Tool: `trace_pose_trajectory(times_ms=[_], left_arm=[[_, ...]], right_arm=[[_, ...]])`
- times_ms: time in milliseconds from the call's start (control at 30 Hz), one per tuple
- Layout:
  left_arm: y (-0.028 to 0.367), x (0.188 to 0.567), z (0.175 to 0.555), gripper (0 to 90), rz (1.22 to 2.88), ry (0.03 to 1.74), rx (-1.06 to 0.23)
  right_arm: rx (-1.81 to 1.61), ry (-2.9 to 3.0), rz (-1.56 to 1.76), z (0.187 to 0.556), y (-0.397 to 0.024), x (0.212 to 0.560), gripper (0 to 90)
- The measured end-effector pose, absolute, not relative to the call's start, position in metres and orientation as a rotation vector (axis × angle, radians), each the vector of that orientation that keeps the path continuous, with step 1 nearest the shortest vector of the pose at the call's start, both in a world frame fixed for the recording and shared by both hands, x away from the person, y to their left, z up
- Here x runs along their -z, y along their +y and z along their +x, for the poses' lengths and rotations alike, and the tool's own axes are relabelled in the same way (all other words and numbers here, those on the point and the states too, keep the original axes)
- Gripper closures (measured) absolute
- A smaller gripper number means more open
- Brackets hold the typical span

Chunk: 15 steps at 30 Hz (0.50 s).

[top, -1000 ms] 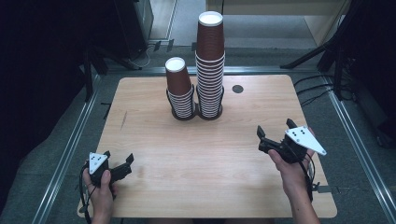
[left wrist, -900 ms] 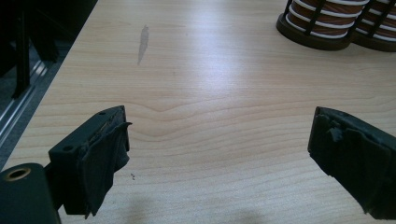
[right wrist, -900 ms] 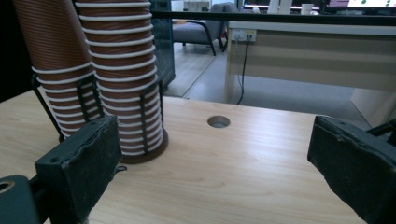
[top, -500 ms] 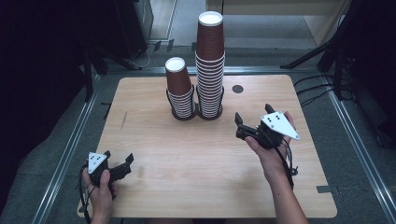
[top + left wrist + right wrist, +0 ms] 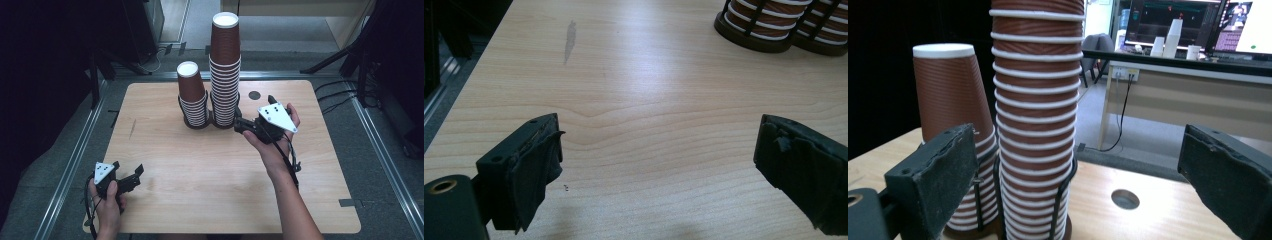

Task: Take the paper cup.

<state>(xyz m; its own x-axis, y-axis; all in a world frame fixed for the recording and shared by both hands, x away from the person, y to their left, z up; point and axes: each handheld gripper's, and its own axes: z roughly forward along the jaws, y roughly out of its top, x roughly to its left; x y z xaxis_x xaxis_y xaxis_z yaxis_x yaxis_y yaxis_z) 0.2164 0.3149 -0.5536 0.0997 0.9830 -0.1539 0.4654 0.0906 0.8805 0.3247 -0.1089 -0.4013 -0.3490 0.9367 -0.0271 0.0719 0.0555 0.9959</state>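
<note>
At the table's far side, two wire holders carry stacked brown cups; the right gripper, jaws apart, sits just beside the taller stack, while the left gripper gapes empty near left.

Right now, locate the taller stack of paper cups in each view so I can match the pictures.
High view: the taller stack stands at the table's far middle, right of the shorter stack, just left of the right gripper.
Left gripper view: its wire holder base sits in the top right corner.
Right gripper view: it rises at centre between the open jaws.
Shared landmark: the shorter stack beside it.
</note>
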Motion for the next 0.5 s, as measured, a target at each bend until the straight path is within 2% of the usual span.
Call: trace_pose_trajectory(times_ms=[500], left_arm=[[0.315,0.554,0.216,5.4,1.515,1.491,-0.745]], right_arm=[[-1.406,1.514,1.043,0.351,-0.083,0.392,2.3]])
